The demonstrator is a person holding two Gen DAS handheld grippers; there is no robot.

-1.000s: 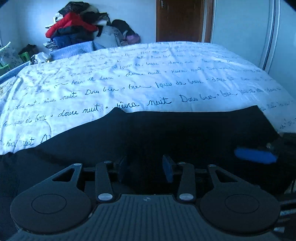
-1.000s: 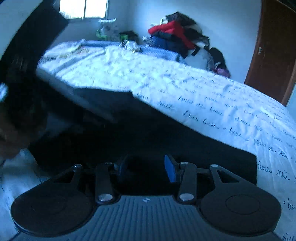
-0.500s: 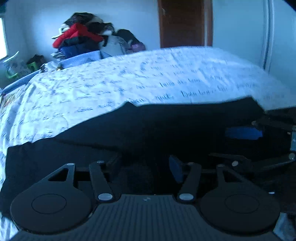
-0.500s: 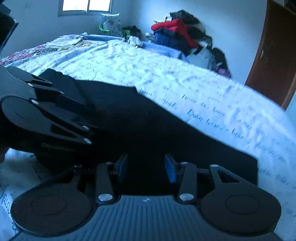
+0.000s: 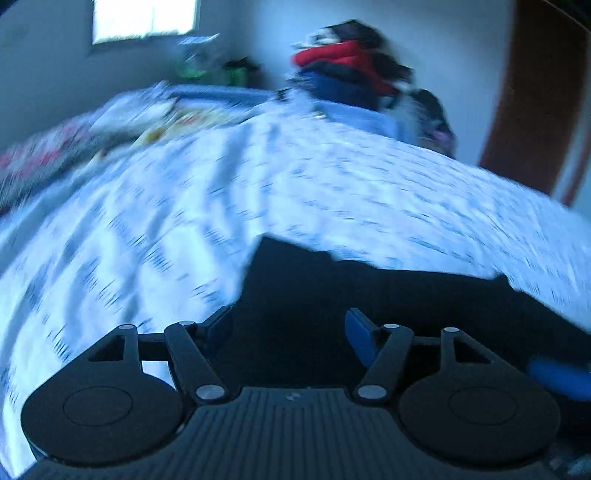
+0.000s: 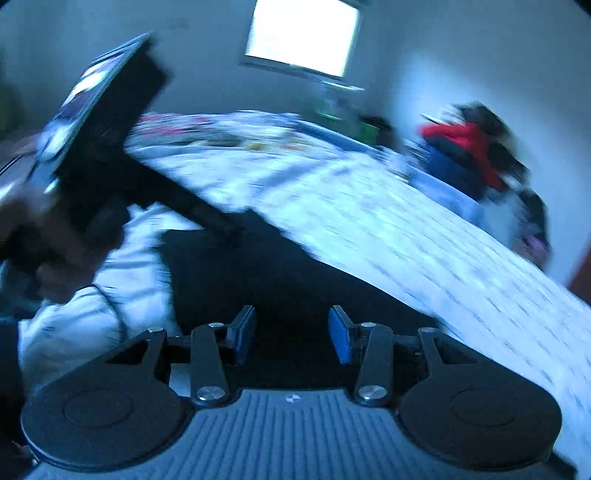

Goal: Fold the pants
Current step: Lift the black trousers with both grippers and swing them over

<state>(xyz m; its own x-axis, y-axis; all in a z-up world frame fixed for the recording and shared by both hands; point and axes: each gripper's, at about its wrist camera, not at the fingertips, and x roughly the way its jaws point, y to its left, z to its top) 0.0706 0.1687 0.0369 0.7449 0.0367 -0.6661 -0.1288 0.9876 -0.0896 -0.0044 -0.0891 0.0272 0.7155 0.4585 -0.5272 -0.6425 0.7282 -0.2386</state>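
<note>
Black pants [image 5: 369, 295] lie flat on a white bed sheet [image 5: 332, 192] printed with script. My left gripper [image 5: 288, 325] hovers over their left end; its jaws are opening, the pads stand wide apart and nothing is pinched between them. My right gripper [image 6: 291, 325] is over the pants [image 6: 277, 273] too, open, with only dark cloth showing behind the gap. In the right wrist view the left gripper's body [image 6: 110, 129] sits at the upper left, held by a hand [image 6: 55, 240]. One blue right pad [image 5: 557, 376] shows at the left view's edge. Both views are motion-blurred.
A pile of clothes with a red jacket [image 5: 347, 70] is heaped at the bed's far side. A brown door [image 5: 543, 110] stands at the right and a bright window [image 6: 303, 33] on the far wall. Bare sheet [image 6: 406, 229] spreads beyond the pants.
Both views have swung left toward the window and gone blurred. The left jaws have spread wider. The left gripper has moved from beside the right gripper to up and left of it.
</note>
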